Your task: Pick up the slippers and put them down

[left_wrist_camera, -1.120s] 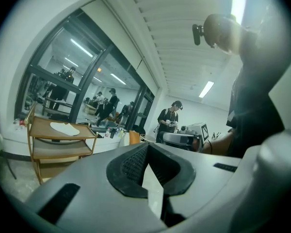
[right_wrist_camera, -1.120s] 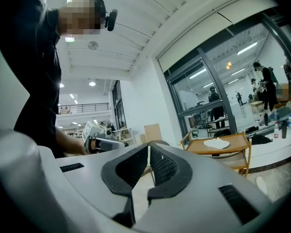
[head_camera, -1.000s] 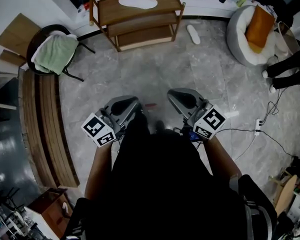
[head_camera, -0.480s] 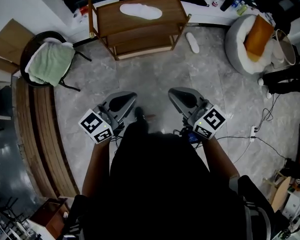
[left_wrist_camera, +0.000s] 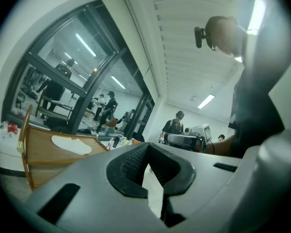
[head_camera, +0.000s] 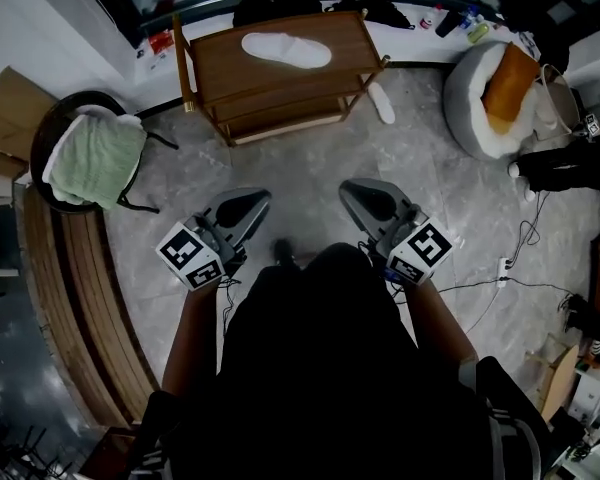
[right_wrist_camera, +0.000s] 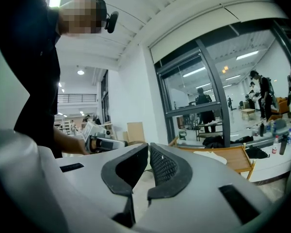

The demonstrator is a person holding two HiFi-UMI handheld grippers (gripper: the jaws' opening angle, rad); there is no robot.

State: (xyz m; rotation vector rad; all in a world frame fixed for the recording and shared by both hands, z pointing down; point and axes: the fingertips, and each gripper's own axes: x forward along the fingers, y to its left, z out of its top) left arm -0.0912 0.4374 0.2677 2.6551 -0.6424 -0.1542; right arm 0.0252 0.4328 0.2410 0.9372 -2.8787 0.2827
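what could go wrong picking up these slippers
The left gripper and right gripper are shut; pushed at the top slipper like that, they'd likely shove it along the shelf. The floor slipper lies close by the shelf's leg, so a gripper may knock it.

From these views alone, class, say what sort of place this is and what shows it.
Probably a lab or office hall staged like a home entry: a wooden shoe rack holding a white slipper, a beanbag seat, glass partitions with people beyond.
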